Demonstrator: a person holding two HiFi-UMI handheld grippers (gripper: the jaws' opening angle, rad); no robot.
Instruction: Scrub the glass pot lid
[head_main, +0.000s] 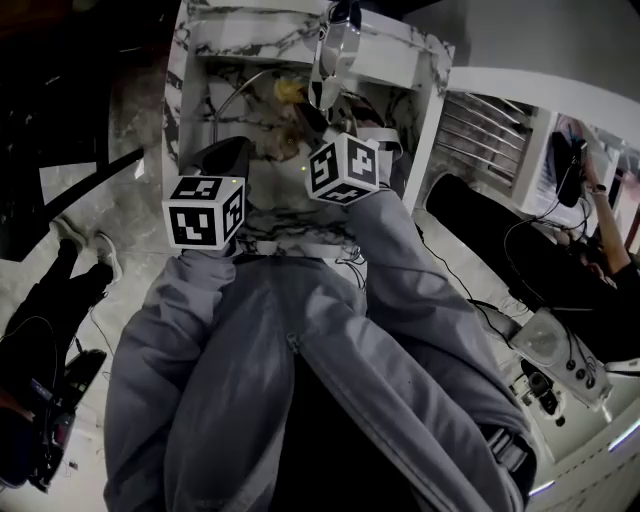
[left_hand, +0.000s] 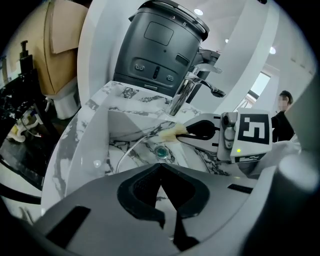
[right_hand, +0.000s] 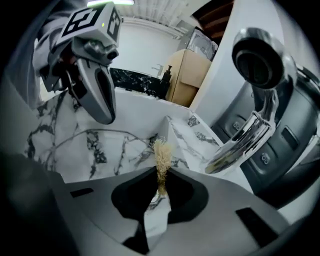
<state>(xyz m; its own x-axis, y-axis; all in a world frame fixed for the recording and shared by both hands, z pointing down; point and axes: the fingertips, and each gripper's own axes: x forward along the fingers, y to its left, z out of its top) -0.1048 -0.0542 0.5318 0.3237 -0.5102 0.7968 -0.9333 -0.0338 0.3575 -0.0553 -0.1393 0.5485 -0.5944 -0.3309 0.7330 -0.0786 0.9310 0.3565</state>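
Grey sleeves (head_main: 300, 380) fill the foreground as a person leans over a marble-patterned sink (head_main: 250, 35) with a gripper in each hand.

At left, the left gripper (left_hand: 160, 167) points down into the basin. Its jaws are pressed together, and nothing can be seen between them.

Just beyond it, the glass pot lid (left_hand: 129, 146) lies in the sink. It shows only as a thin curved metal rim against the veined stone, the glass itself almost invisible. Whether the small round fitting (left_hand: 161, 151) beside that rim is the lid's knob or the drain cannot be told.

To the right, the right gripper (right_hand: 161, 172) pinches a pale, fibrous scrubber (right_hand: 161, 156), whose frayed end stands up past the jaw tips and is not yet on the glass. Above it curves a chrome tap (right_hand: 250, 135), with a dark grey appliance (left_hand: 160, 50) behind.

The lid is likely stiff, fairly weighty and slick once wet, and a knock against the stone could chip or crack it. The safest hold looks to be the metal rim or the knob, never the bare pane. The empty gripper seems best placed to steady the rim while the scrubber works across the glass with moderate pressure.
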